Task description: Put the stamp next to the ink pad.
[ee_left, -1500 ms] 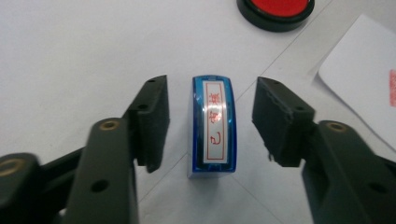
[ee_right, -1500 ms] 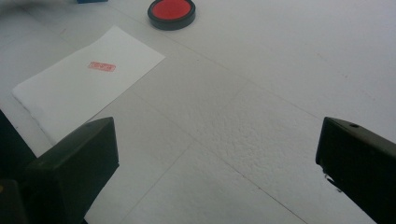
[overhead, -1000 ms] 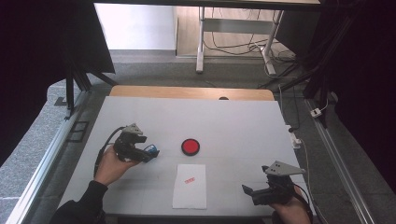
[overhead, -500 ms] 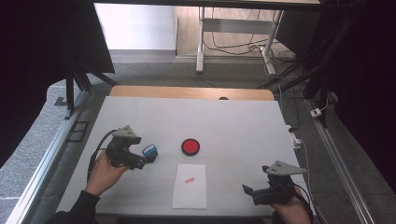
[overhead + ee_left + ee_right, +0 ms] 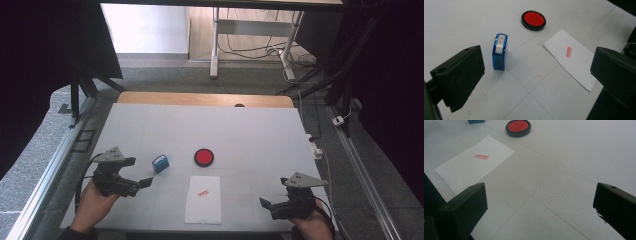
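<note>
Red ink pad (image 5: 203, 157), lid off

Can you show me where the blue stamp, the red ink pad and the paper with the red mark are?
blue stamp (image 5: 499, 52): left gripper view, on its blue side.
red ink pad (image 5: 533, 19): left gripper view, middle of the red disc.
paper (image 5: 202, 206): high view, bare white part below the red mark.
</note>
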